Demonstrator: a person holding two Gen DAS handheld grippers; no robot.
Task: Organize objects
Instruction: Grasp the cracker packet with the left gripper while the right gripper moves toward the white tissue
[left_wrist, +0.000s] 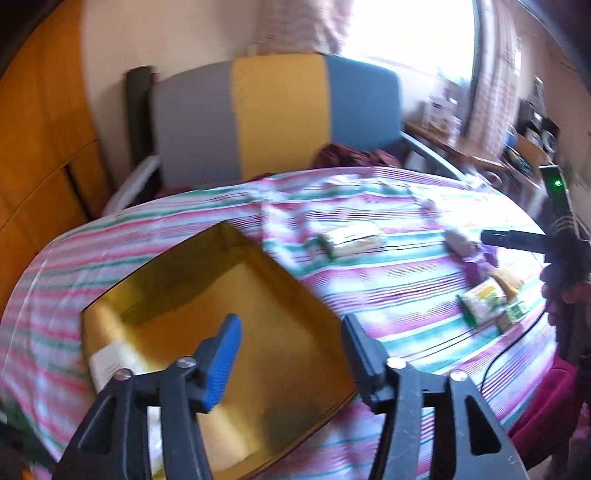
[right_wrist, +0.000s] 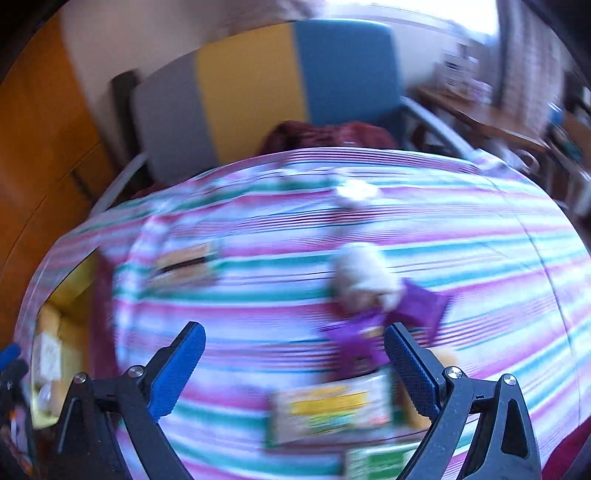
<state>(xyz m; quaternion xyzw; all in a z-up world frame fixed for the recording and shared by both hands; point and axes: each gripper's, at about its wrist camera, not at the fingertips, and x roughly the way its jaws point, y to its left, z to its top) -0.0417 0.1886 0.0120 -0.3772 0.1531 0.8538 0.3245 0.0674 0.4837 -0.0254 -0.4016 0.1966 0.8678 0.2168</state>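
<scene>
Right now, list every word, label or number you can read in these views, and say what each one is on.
No text can be read in either view; both are motion-blurred.
White label on the yellow box: print too blurred.
Yellow-green packet: coloured bands of print, unreadable.
Green-white packet below it: unreadable.
Pale packet mid-cloth: a reddish mark, unreadable.
Purple packet: no legible print.

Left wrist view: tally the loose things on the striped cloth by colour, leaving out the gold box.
Yellow-and-green packets: 2
Pale lumps: 2
Purple wrapper: 1
Plain yellow piece: 1
Small green carton: 1
Total: 7, as far as the blur allows.
</scene>
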